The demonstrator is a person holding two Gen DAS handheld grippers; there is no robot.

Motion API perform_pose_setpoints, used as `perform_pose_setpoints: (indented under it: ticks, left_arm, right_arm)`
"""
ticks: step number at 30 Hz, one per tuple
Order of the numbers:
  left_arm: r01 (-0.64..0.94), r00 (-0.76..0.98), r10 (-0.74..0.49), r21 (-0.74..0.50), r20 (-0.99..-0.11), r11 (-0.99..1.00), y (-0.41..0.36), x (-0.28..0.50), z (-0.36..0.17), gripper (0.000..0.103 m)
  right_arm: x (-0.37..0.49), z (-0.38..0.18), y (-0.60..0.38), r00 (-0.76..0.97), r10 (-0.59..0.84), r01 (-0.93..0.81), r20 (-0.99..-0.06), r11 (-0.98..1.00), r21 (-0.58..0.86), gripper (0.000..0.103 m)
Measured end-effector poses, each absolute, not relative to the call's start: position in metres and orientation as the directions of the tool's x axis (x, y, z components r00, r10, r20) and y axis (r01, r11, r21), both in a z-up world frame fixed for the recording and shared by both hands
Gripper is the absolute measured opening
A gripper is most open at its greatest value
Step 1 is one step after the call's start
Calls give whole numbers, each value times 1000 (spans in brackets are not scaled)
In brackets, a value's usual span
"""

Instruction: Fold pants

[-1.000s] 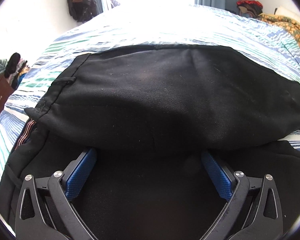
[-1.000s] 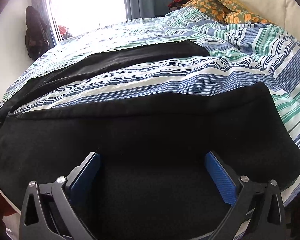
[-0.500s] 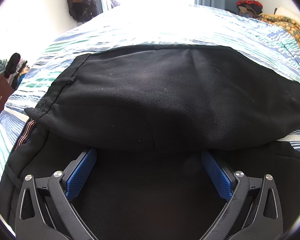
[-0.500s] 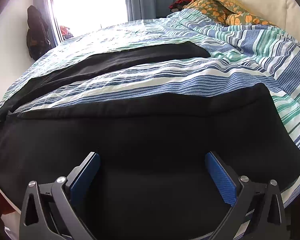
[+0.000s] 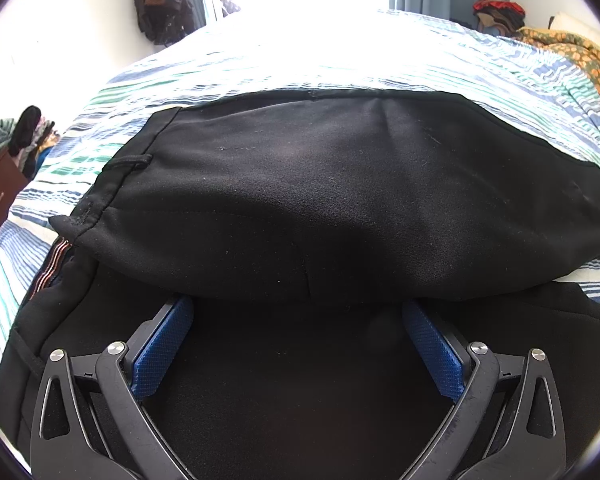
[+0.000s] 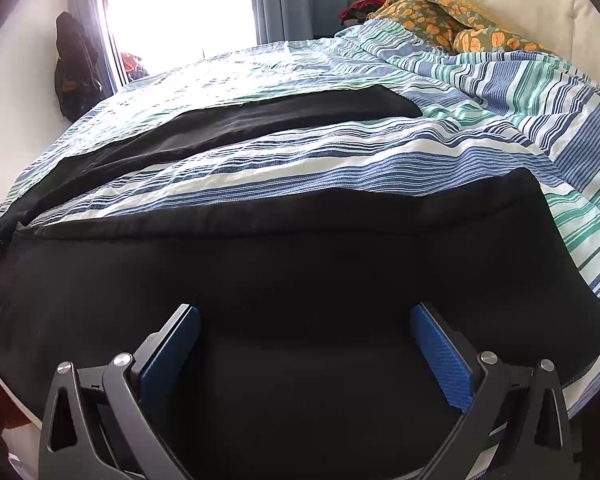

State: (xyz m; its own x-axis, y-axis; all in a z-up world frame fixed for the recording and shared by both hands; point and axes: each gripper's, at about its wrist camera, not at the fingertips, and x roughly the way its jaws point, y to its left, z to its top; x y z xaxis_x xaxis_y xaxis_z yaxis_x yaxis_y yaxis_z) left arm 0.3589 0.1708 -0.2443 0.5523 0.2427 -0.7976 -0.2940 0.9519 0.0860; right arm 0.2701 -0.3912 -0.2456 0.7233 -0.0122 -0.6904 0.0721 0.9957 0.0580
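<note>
On the striped bedspread [image 6: 340,152], the black pants [image 5: 320,200] are lying spread out, 1 leg [image 6: 260,120] stretching toward the window. Both the left gripper [image 5: 298,320] and right gripper [image 6: 305,328] are hovering over the fabric, fingers spread wide, grasping nothing.

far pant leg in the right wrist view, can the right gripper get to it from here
Probably yes: the right gripper is open over the near leg, and only bare striped bedding separates it from the far pant leg.
</note>
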Motion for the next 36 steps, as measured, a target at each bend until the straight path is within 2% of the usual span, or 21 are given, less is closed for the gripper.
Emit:
perform_pose_setpoints:
  ticks: [29,36]
  left_arm:
    - [-297,552,246,88,-797,951,171,359,-244,103]
    - [-298,552,247,88,-797,950,171,359,-244,103]
  right_arm:
    - [267,-239,-399,730,43,34,-682,994,100,103]
    - [252,-214,-404,796,112,-16,-595,986,163,103]
